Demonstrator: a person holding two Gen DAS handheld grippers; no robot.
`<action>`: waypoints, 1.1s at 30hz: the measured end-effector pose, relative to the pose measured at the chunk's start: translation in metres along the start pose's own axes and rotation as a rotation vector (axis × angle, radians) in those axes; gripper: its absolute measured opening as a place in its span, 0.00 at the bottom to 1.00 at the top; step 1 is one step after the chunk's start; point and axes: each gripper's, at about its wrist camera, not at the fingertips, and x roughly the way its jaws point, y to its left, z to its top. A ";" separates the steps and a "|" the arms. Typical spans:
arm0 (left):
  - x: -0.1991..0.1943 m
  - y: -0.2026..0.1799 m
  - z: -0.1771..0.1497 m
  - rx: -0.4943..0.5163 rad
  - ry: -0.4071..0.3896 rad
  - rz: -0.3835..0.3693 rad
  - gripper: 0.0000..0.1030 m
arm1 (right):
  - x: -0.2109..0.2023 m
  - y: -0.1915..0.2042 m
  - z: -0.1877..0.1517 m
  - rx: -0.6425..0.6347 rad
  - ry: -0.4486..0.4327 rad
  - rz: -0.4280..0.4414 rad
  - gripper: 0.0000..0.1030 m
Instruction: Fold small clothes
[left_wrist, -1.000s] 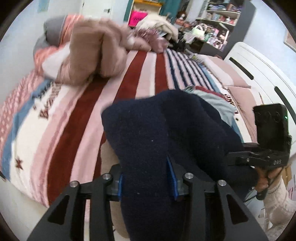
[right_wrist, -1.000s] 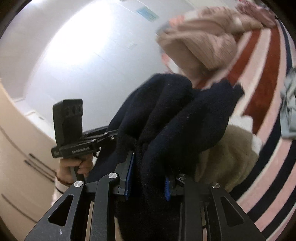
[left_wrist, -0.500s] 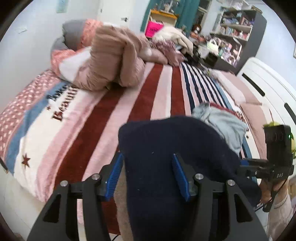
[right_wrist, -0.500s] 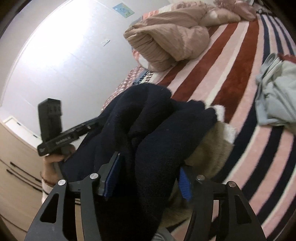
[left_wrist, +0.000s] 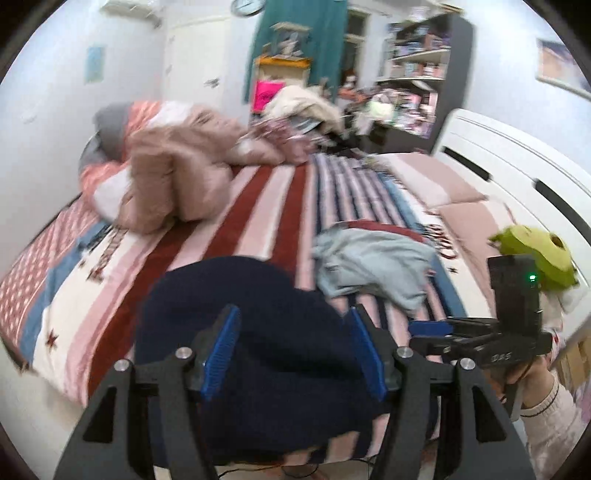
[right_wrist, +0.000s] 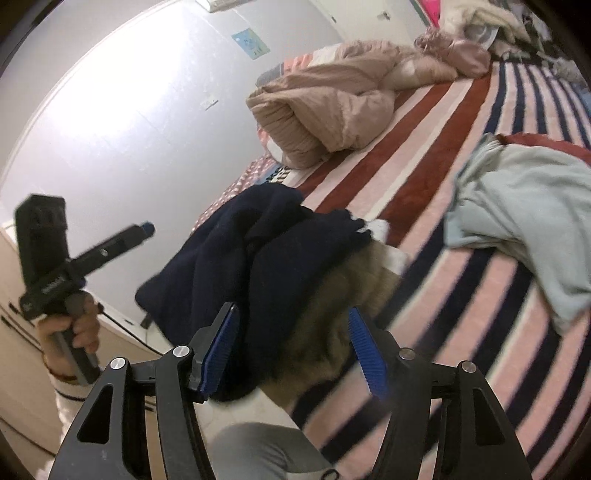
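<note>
Both claws just opened wide, holding nothing: left claw (left_wrist: 295, 350), right claw (right_wrist: 293, 350). Navy garment (left_wrist: 236, 314) lies bunched on bed (left_wrist: 258, 206) edge, directly ahead between both claws, left nearer.

- The left claw (left_wrist: 295, 354) has just been opening, and its blue pads (left_wrist: 221, 350) stand apart.
- A dark blue garment (left_wrist: 236, 306) lies between them on the striped bed (left_wrist: 266, 206).
- A light blue cloth (left_wrist: 373, 266) lies nearby.

Both hand-held grippers (left_wrist: 295, 350) (right_wrist: 291, 347) freshly parted
</note>
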 end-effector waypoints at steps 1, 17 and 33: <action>-0.001 -0.013 -0.003 0.012 -0.013 -0.008 0.56 | -0.011 -0.002 -0.008 -0.011 -0.018 -0.019 0.57; 0.006 -0.242 -0.078 0.136 -0.376 0.026 0.99 | -0.229 -0.015 -0.154 -0.211 -0.335 -0.550 0.83; 0.008 -0.283 -0.105 0.101 -0.449 0.028 0.99 | -0.296 -0.005 -0.203 -0.253 -0.558 -0.741 0.94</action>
